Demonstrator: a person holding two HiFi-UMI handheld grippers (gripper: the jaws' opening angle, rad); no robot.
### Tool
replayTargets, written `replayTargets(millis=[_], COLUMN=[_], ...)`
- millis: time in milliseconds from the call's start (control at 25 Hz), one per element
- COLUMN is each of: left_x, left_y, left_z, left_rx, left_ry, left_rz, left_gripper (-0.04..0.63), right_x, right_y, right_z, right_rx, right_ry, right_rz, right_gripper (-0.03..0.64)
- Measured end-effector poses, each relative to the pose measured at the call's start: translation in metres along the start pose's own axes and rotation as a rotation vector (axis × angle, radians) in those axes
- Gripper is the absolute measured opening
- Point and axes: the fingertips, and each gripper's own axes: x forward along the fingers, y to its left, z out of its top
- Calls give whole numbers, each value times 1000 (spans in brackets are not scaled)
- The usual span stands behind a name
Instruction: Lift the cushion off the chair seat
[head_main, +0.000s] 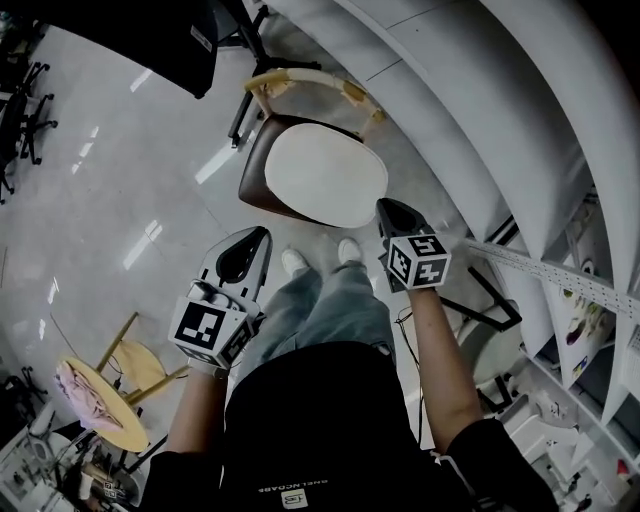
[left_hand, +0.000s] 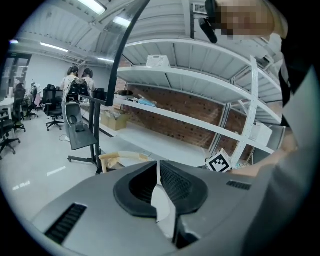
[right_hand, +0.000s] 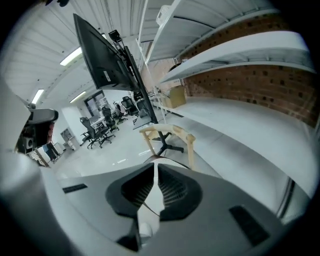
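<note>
So the left gripper (head_main: 258, 240) and right gripper (head_main: 388, 208) were both pinched shut on nothing, white cushion (head_main: 326, 172) sitting on the chair (head_main: 255, 165) just ahead of their fingers (right_hand: 175, 192).

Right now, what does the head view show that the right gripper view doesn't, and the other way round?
Head view only: the whole white cushion lying on the brown chair seat, the left gripper and right gripper both on the near side of it, and a wooden stool at lower left. Right gripper view only: its jaws closed with nothing between them, a large black screen, and office chairs far off. Both: the chair's wooden backrest and the white shelving.
</note>
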Motion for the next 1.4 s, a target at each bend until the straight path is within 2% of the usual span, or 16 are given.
replayTargets(millis=[440,720,920,1400], left_x=[1,-3,-5,1], left_y=[0,10,20,29], left_z=[-37,-51,-60,-83], left_rx=[-31,-65,-71,-61], left_ry=[91,124,138,232], left_rz=[-5,31,60,127], left_gripper=[15,15,15,15], right_x=[33,54,72,122], right_y=[-53,-77,-93,-114], right_z=[-71,-119,-153,-221], right_rx=[163,278,344,467], right_ry=[103,185,238,388], right_rz=[-67,-105,-132,-117], right_gripper=[25,75,139,309])
